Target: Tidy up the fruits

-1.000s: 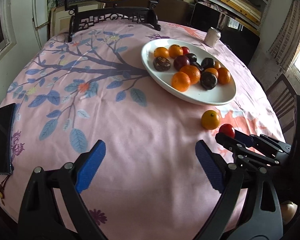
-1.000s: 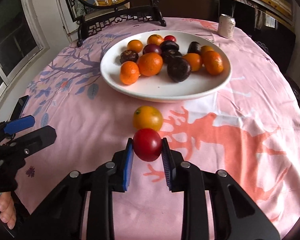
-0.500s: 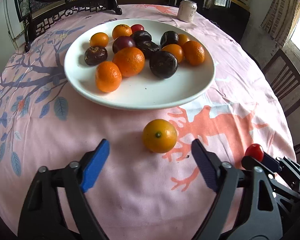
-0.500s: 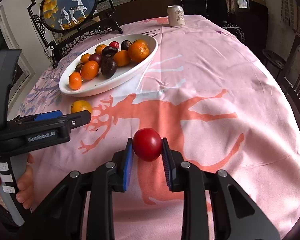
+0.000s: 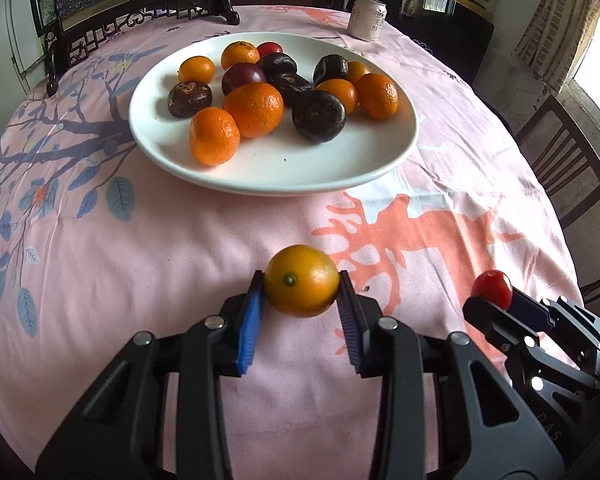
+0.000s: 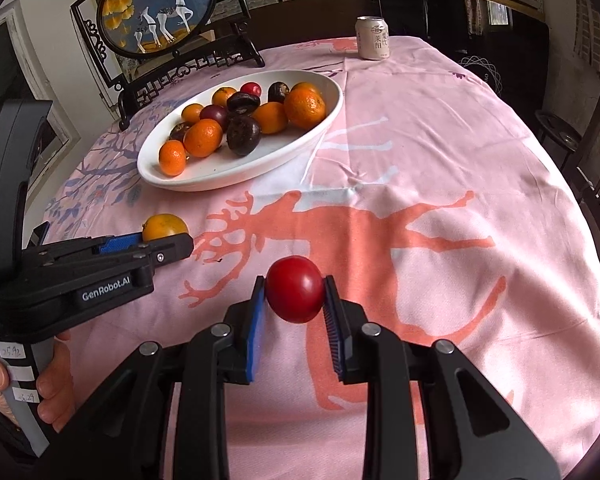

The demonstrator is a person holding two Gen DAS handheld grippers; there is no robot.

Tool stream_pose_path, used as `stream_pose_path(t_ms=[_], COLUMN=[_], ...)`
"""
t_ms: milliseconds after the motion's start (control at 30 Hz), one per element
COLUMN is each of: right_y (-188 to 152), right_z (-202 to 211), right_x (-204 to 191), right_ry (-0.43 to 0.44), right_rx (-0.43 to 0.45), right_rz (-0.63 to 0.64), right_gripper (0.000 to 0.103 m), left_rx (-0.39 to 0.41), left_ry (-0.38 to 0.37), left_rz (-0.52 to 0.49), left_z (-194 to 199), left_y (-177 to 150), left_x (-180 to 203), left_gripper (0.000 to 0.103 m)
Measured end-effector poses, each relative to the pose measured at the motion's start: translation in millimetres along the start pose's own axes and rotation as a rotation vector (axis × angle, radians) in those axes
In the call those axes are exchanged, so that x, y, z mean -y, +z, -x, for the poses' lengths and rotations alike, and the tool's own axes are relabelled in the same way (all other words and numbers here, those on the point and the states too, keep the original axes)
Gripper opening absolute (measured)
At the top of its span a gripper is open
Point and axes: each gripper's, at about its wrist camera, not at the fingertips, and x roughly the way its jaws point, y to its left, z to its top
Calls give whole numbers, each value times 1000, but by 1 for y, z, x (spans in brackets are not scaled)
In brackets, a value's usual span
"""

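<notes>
Gripping a small round yellow-orange citrus fruit (image 5: 301, 280) between its blue-padded fingers, the left hand-held gripper (image 5: 301, 286) is closing on the fruit at the near part of the round surface covered by a pink printed cloth (image 5: 440, 184), short of the large white oval ceramic plate (image 5: 284, 176). Beside it, the right hand-held gripper (image 6: 295, 292) is clamping a small glossy red round fruit (image 6: 295, 289) in the same way, holding it over the cloth's coral deer print. The plate is already carrying a heap of orange mandarins and dark purple fruits, with bare white space along its near rim. Whether the citrus fruit is resting on the cloth or already lifted clear cannot be told.

Judging by the task, both fruits are heading for that plate. Doing it well likely means raising each fruit above the rim before crossing it, lowering it onto the bare near patch, and keeping the squeeze gentle, since round fruit can roll or slip. A pale drink can (image 6: 373, 38) is standing well beyond the plate.
</notes>
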Motion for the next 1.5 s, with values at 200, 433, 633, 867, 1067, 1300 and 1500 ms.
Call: stream_pose_path(t_ms=[200, 433, 633, 867, 1067, 1300, 1500], right_y=[5, 25, 78, 150, 165, 166, 152], right_z=[1, -6, -11, -64, -96, -87, -50], right_x=[-23, -48, -64, -62, -53, -54, -52], right_ry=[-1, 23, 44, 34, 28, -31, -123], right_rx=[-3, -13, 20, 7, -43, 36, 80], right_rz=[33, 77, 159, 202, 196, 196, 205], right_gripper=[28, 28, 28, 28, 28, 86, 98], left_rx=[-2, 59, 124, 35, -8, 75, 171], left_ry=[-51, -43, 17, 21, 30, 84, 125], left_rz=[0, 55, 33, 37, 36, 45, 3], left_z=[17, 46, 56, -5, -40, -28, 20], left_y=[-14, -6, 59, 149, 161, 163, 145], left_x=[-15, -57, -75, -76, -73, -74, -67], left_gripper=[36, 36, 36, 36, 36, 87, 94])
